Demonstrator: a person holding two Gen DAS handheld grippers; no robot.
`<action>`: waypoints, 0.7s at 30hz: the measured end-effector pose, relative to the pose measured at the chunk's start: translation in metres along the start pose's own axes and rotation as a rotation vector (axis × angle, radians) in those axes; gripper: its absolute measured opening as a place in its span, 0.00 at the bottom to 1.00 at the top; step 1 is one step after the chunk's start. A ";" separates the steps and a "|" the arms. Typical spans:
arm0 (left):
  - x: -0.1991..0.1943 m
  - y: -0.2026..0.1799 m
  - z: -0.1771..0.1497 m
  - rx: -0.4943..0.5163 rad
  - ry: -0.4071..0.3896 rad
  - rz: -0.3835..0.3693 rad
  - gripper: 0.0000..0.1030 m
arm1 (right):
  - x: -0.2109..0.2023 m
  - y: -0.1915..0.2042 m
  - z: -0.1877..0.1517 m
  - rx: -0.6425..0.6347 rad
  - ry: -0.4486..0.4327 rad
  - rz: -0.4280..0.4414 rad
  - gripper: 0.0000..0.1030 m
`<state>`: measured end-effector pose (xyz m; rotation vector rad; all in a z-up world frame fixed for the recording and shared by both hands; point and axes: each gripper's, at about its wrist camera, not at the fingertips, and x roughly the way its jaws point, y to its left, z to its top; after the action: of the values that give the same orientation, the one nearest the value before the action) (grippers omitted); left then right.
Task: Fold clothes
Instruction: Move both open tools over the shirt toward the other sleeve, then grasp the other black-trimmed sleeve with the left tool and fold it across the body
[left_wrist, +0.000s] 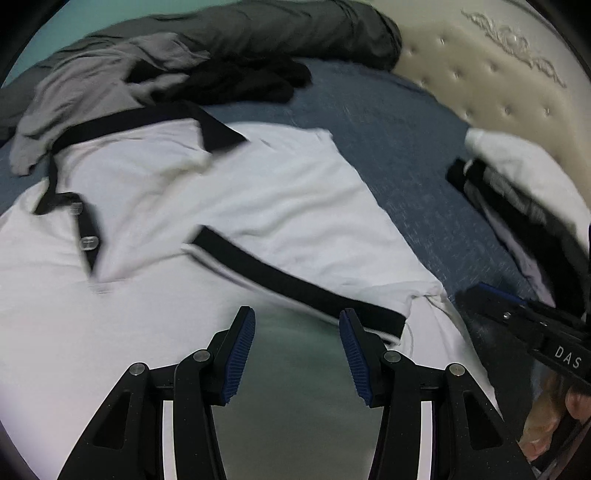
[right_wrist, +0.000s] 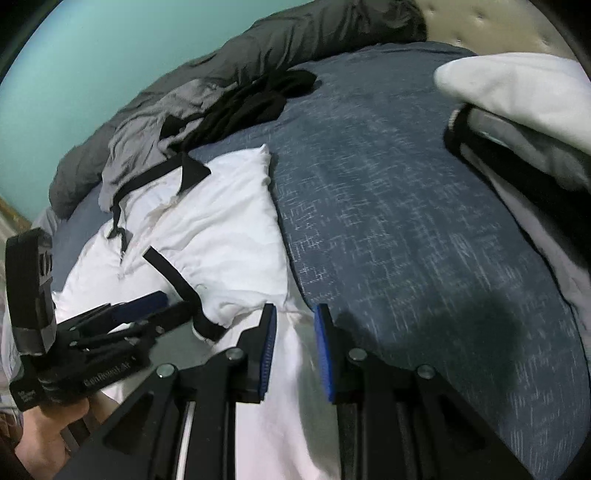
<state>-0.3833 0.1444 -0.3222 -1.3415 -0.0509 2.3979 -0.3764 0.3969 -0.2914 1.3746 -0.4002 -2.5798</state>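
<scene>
A white polo shirt (left_wrist: 258, 192) with a black collar and a black sleeve cuff (left_wrist: 295, 280) lies front up on the blue bedspread (left_wrist: 388, 147), one sleeve folded in across its chest. My left gripper (left_wrist: 297, 325) hovers open over the shirt's lower front, with nothing between its pads. My right gripper (right_wrist: 293, 321) is over the shirt's (right_wrist: 221, 236) right side edge. Its jaws stand narrow, and white cloth shows through the gap without being pinched. Each gripper shows in the other's view: the right gripper (left_wrist: 495, 295) beside the shirt's edge, the left gripper (right_wrist: 166, 306) by the cuff.
A grey garment (left_wrist: 92, 96) and a black one (left_wrist: 240, 81) lie crumpled beyond the collar, with a dark grey blanket (left_wrist: 277, 33) behind them. A stack of folded white and black clothes (right_wrist: 517, 122) sits at the right. A beige tufted headboard (left_wrist: 498, 81) borders the bed.
</scene>
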 end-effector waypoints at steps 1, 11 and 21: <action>-0.010 0.010 -0.004 -0.018 -0.008 0.001 0.50 | -0.005 0.000 -0.002 0.008 -0.008 0.007 0.20; -0.090 0.158 -0.056 -0.283 -0.017 0.150 0.57 | -0.031 0.021 -0.035 0.040 -0.032 0.119 0.38; -0.174 0.295 -0.101 -0.533 -0.111 0.304 0.65 | -0.029 0.038 -0.060 0.019 -0.025 0.183 0.46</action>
<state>-0.3130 -0.2048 -0.2998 -1.5218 -0.5930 2.8428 -0.3092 0.3605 -0.2883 1.2501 -0.5294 -2.4524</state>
